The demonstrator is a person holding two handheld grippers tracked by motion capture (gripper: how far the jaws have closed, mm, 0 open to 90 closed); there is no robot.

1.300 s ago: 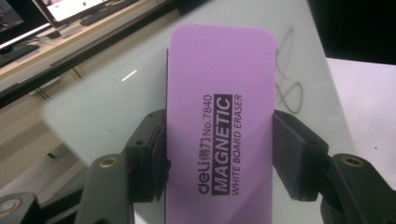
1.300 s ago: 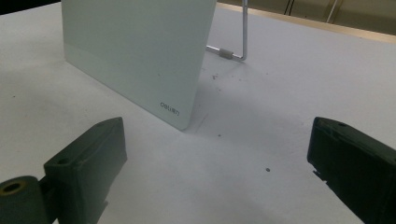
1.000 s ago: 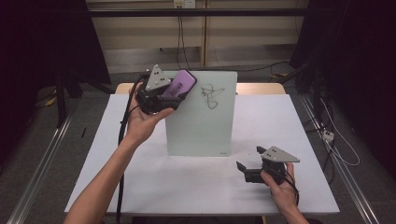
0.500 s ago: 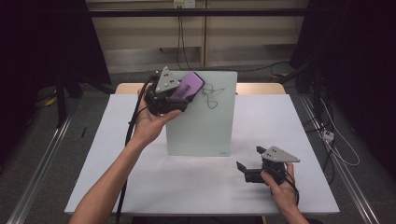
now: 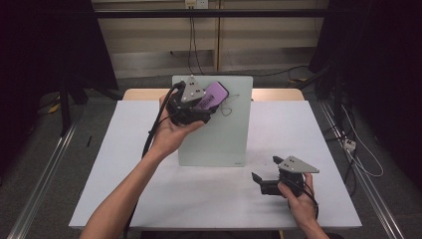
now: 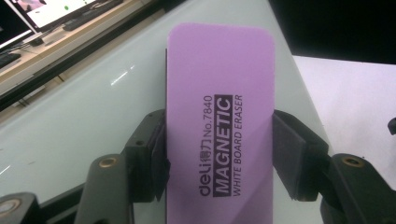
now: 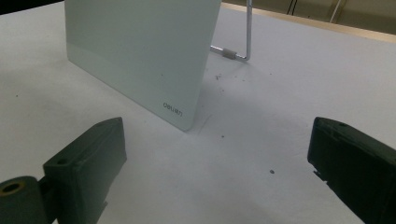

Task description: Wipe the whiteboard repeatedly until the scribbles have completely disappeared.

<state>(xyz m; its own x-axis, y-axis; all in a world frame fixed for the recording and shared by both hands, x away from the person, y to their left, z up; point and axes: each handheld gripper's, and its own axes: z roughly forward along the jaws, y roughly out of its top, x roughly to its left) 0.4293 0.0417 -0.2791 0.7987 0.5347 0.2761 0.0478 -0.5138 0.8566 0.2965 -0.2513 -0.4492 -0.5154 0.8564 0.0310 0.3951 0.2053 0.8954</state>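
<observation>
I am holding my left gripper (image 5: 201, 107) up against the upper left part of a pale green glass whiteboard (image 5: 219, 139), which is standing propped up near the far edge of the white table (image 5: 149, 199). Its two black jaws are clamping a purple eraser (image 6: 219, 126) by its long sides, and the eraser is sticking out ahead of the jaws, lying against the board's surface. Black print on the eraser reads "MAGNETIC WHITE BOARD ERASER". Just beyond the eraser's far end, a thin black scribble (image 5: 228, 105) is showing on the board.

I am resting my right gripper (image 5: 263, 181) low on the table, well apart from the left one, near the board's lower right corner. Its jaws are standing wide apart with nothing between them, pointing toward that corner and the board's metal stand (image 7: 238, 51) behind it.
</observation>
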